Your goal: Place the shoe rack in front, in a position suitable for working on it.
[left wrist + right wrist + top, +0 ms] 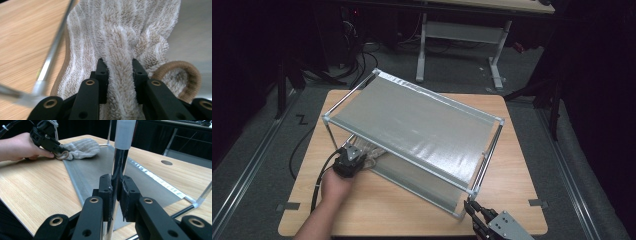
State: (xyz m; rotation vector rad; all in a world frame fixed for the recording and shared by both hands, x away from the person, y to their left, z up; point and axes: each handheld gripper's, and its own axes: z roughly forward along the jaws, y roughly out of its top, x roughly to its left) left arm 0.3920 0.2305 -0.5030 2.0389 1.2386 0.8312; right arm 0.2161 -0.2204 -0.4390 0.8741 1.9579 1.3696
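Squeezing a fluffy towel (pixel 120 50) in the left gripper (pixel 119 72); right gripper (pixel 116 192) pinched tight on the rack's pole (pixel 119 162).

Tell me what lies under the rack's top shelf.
Under the top shelf a striped towel rests on the grey lower shelf, pinched by the left gripper. The top shelf covers the towel's far part.

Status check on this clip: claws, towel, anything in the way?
Left claw shut on towel, at lower shelf. Right claw shut on rack's corner post. Upper shelf overhangs towel; front post close beside it.
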